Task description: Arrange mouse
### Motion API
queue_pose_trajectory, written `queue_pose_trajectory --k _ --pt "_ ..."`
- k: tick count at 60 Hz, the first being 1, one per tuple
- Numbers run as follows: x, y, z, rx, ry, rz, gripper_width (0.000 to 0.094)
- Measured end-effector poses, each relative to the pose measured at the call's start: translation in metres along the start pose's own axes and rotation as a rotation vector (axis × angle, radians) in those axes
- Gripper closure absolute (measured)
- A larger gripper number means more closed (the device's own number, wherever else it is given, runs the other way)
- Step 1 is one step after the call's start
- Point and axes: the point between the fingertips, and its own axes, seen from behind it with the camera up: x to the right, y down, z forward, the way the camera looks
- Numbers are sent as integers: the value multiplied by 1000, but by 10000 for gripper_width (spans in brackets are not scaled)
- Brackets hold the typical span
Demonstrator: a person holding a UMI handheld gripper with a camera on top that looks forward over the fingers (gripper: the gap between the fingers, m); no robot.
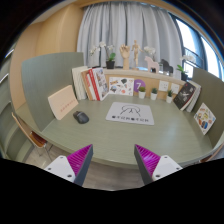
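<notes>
On the green bench [110, 140], wide and mostly bare toward the gripper: books [92, 83] and cards stand along the far edge, a white mat [130, 114] lies mid-bench. Tan pad [63, 101] sits at the left. Mouse [81, 117], small and dark, rests just beside the tan pad, between it and the white mat, well beyond the fingers. Gripper [113, 161] open, holding nothing, pink pads [81, 160] apart. Judgement: approach low and leftward, straddle the mouse across its narrow sides, close gently.
</notes>
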Motion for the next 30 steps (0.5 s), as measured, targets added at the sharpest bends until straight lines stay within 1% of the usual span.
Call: queue_pose_trajectory --k 5,12,22,30 --pt "-30 17 23 -47 -3 2 104" --pt "-76 23 58 -87 -22 29 103" --pt "-131 14 112 -130 -52 30 102" --pt "-157 2 160 -167 -41 14 89"
